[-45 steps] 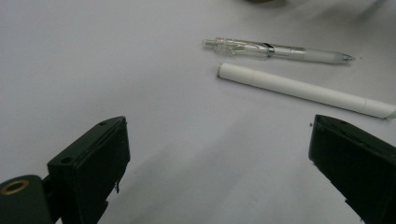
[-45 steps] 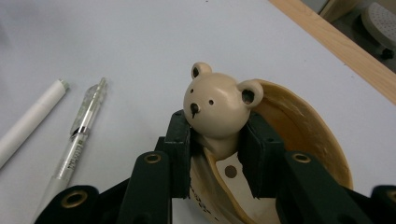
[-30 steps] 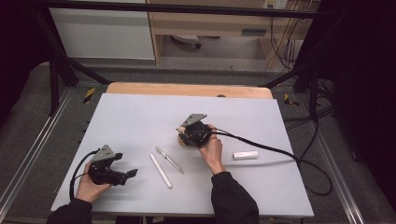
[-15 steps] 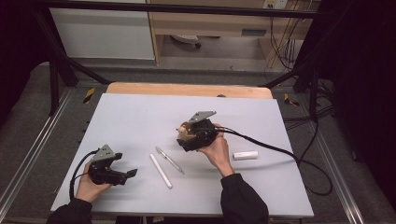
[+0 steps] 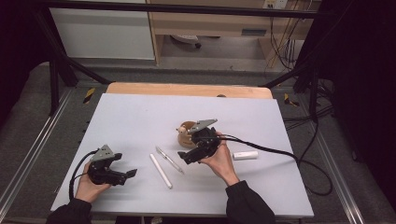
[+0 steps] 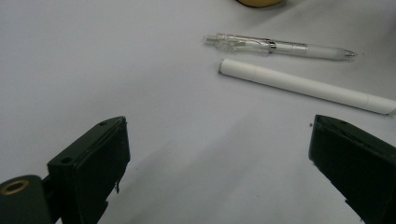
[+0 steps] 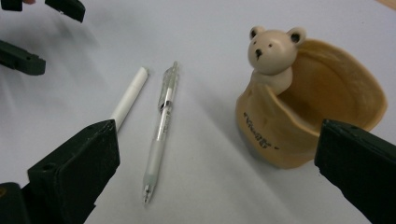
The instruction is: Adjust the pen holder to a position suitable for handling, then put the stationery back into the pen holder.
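Observation:
A tan bear-shaped pen holder stands upright mid-table. A clear pen and a white pen lie side by side to its left. My right gripper hovers just in front of the holder, pointing at the pens. Its jaws have just been opening and stand wide with nothing gripped between them. My left gripper rests near the front left edge, open and empty, facing the clear pen and the white pen.
A short white stick lies to the right of my right hand. The right gripper's black cable trails off the grey table top to the right. The left gripper's jaws show far off in the right gripper view.
My right hand has drawn a little to the right and toward the near edge, and the bear holder now shows behind its gripper. The left gripper and both pens lie as before.

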`<action>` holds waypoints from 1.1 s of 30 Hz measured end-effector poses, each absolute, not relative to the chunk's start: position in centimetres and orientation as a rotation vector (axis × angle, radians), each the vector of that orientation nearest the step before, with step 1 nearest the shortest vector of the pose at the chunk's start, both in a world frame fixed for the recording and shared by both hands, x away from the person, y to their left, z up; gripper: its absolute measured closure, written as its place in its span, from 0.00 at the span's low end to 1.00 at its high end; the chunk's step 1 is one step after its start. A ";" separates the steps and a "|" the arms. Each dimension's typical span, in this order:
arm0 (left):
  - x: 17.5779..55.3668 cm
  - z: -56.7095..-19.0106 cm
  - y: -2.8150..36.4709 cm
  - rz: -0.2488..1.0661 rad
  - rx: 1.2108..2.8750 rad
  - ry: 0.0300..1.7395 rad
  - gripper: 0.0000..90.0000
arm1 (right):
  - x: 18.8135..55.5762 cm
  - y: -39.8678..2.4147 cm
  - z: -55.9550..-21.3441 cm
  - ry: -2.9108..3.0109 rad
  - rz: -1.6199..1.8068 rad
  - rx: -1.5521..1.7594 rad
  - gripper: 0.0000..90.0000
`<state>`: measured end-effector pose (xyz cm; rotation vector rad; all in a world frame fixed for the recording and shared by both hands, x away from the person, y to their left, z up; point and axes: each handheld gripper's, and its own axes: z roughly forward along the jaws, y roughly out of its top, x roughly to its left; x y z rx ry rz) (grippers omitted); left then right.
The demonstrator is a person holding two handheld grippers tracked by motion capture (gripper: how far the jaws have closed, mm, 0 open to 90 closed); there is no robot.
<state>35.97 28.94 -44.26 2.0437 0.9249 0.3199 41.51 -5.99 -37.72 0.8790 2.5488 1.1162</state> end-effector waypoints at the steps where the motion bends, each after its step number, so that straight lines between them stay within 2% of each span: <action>1: 36.0 -44.3 29.0 0.316 2.039 0.926 0.06 | 41.3 -5.9 -37.9 2.551 1.110 0.882 0.01; 13: 36.0 -44.3 28.9 0.317 2.043 0.929 0.06 | 39.9 -4.3 -40.9 2.606 1.128 0.912 0.01; 19: 36.0 -44.3 28.9 0.313 2.045 0.929 0.06 | 39.8 -3.9 -41.7 2.605 1.132 0.934 0.04; 27: 36.0 -44.3 28.8 0.309 2.045 0.929 0.06 | 39.9 -3.1 -43.0 2.609 1.176 0.948 0.19; 33: 35.9 -44.3 28.7 0.311 2.050 0.927 0.06 | 39.8 -2.7 -43.8 2.601 1.194 0.926 0.39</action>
